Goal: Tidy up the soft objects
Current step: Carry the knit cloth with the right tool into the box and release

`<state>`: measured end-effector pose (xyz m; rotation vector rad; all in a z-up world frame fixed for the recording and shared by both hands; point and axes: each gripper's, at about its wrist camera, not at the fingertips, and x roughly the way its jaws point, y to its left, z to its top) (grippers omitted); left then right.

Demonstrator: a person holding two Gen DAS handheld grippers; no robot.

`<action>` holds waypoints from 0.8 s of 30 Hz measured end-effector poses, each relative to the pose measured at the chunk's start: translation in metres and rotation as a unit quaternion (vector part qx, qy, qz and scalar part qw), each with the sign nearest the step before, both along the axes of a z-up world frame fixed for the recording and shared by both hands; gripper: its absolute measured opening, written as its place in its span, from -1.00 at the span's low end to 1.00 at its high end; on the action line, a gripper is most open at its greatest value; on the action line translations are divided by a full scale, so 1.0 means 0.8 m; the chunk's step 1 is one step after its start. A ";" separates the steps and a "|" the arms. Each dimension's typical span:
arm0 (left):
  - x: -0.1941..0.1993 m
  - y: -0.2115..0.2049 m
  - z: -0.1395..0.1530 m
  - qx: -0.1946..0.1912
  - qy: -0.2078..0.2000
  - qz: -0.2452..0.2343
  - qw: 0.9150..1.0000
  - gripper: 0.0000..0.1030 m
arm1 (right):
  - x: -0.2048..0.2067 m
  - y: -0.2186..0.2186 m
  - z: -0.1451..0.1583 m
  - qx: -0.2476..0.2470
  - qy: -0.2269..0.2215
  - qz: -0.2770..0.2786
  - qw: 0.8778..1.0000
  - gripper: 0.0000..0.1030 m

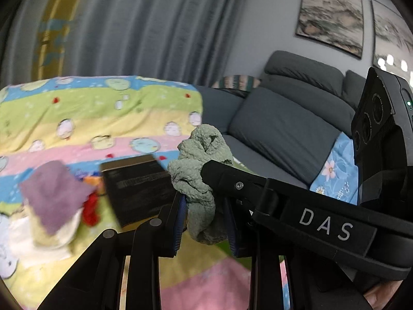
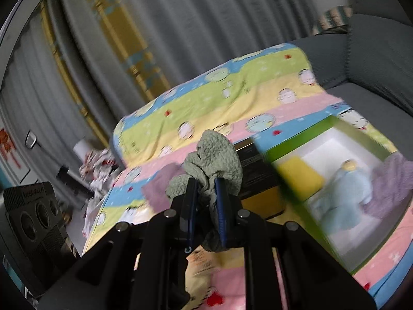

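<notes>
Both grippers, L (image 1: 204,222) & R (image 2: 205,206), have jaws clenched on the same crumpled green cloth (image 1: 200,170), held up over the bed w/ the cartoon blanket (image 1: 77,108). Behind it: a dark box (image 1: 136,188), a purple cloth (image 1: 51,193) at left. R view: green-rimmed box (image 2: 327,126) w/ a pale blue plush (image 2: 343,196) inside. Farther back: grey sofa (image 1: 289,118), curtains (image 1: 155,25).

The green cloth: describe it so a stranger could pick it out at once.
Start from the striped cartoon blanket spread over the sofa. Above it, both the left gripper and the right gripper pinch one bunched green cloth in the air. Its sage colour and nubbly knit set it apart from the smooth purple cloth lying on the blanket.
</notes>
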<state>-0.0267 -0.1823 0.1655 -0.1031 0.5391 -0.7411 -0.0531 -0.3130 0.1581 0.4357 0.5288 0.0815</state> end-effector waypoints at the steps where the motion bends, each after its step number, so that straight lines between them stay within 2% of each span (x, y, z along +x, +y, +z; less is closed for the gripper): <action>1: 0.002 -0.012 0.000 0.003 -0.003 -0.004 1.000 -0.45 | 0.001 -0.011 -0.002 0.005 -0.003 -0.008 1.000 -0.71; 9: 0.038 -0.089 -0.016 0.020 0.010 -0.041 0.999 -0.45 | 0.016 -0.087 -0.027 0.051 -0.009 -0.078 0.996 -0.71; 12: 0.052 -0.109 -0.030 0.021 0.029 -0.041 0.999 -0.45 | 0.026 -0.103 -0.039 0.066 -0.010 -0.102 0.992 -0.72; 16: 0.069 -0.127 -0.050 0.036 0.050 -0.043 0.997 -0.45 | 0.037 -0.118 -0.052 0.060 0.015 -0.128 0.990 -0.72; 19: 0.077 -0.133 -0.057 0.044 0.054 -0.038 0.997 -0.45 | 0.038 -0.124 -0.056 0.053 0.017 -0.138 0.989 -0.72; 24: 0.086 -0.135 -0.065 0.032 0.080 -0.039 0.996 -0.45 | 0.037 -0.129 -0.061 0.051 0.021 -0.157 0.986 -0.72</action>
